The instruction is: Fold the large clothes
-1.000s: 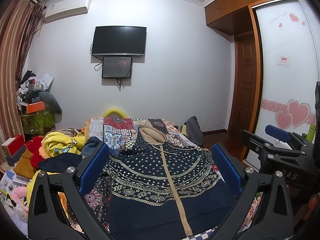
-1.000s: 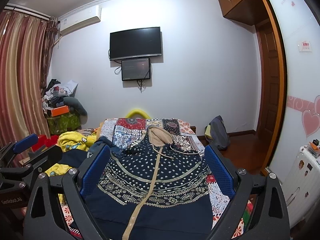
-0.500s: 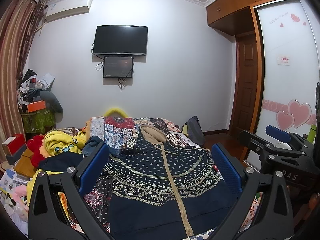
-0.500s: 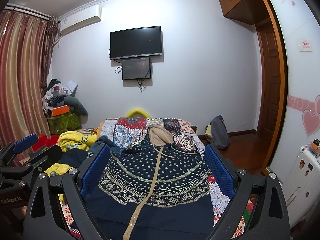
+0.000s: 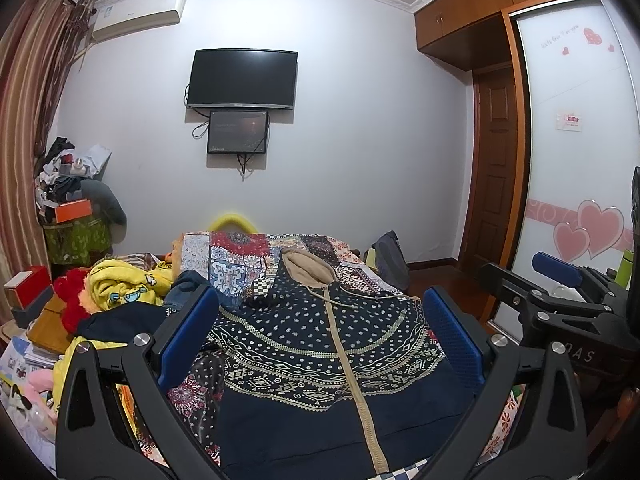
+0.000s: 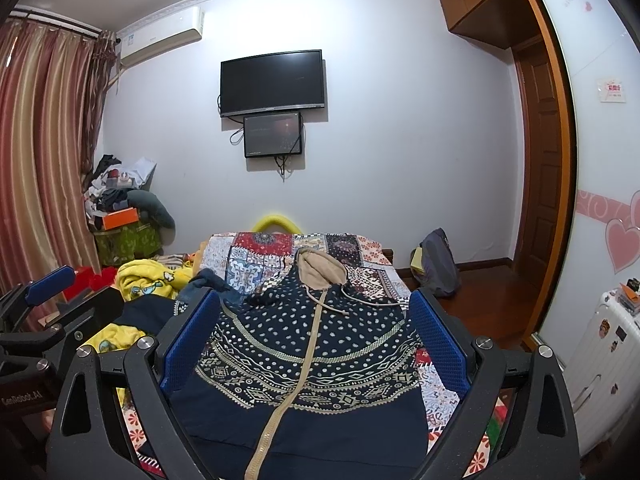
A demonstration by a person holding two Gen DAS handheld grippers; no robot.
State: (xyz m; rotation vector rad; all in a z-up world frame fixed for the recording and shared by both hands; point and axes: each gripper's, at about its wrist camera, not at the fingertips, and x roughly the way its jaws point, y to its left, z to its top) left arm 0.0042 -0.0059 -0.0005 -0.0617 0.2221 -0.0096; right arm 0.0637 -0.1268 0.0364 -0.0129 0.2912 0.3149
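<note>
A navy patterned hooded jacket point(image 5: 320, 344) with a tan zip and tan-lined hood lies flat, front up, on the patchwork bedspread point(image 5: 240, 256), hood pointing away from me. It also shows in the right wrist view point(image 6: 312, 344). My left gripper point(image 5: 320, 340) is open and empty, held above the jacket's near end. My right gripper point(image 6: 314, 336) is open and empty, also above the near end. Each gripper shows at the edge of the other's view, the right gripper point(image 5: 560, 312) and the left gripper point(image 6: 52, 312).
A pile of yellow and dark clothes point(image 5: 116, 292) lies on the bed's left side. A cluttered stand point(image 5: 76, 220) sits in the left corner. A bag point(image 6: 438, 264) leans by the bed's far right. A wardrobe point(image 5: 576, 160) and a white suitcase point(image 6: 600, 368) stand right.
Both grippers have shifted only slightly; the jacket lies as before.
</note>
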